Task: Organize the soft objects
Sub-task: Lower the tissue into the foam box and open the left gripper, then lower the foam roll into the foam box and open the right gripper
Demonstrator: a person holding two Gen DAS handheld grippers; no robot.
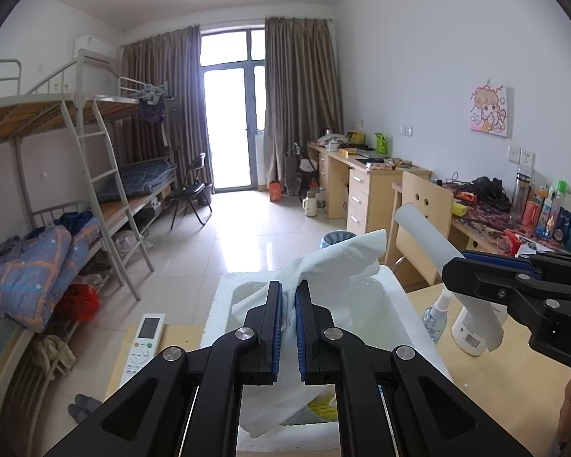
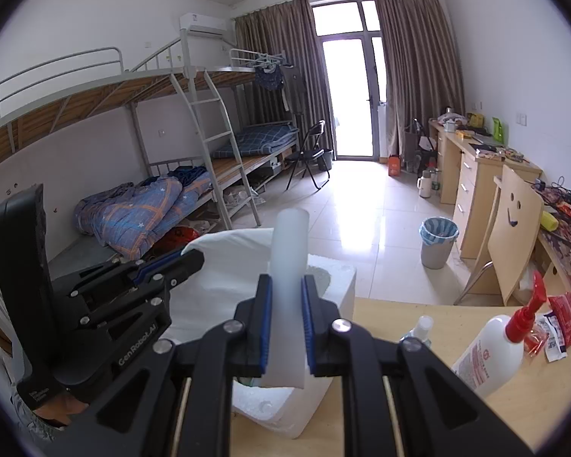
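Observation:
My left gripper [image 1: 289, 293] is shut on a white soft sheet [image 1: 335, 262], held up over a white foam box [image 1: 399, 308] on the wooden table [image 1: 514, 388]. My right gripper [image 2: 287, 287] is shut on a white foam tube [image 2: 290, 240] that stands upright between its pads above the foam box [image 2: 335, 293]. The right gripper [image 1: 449, 266] shows at the right in the left wrist view, with the tube [image 1: 426, 236] slanting up to the left. The left gripper [image 2: 194, 257] shows at the left in the right wrist view, with the sheet [image 2: 228, 262] behind it.
On the table are a white remote [image 1: 142, 346], a small spray bottle [image 2: 418, 329], a white pump bottle with a red top [image 2: 495, 354] and red packets [image 2: 563, 312]. A wooden chair [image 2: 514, 228], a bin [image 2: 437, 242], desks and bunk beds [image 2: 152, 205] stand beyond.

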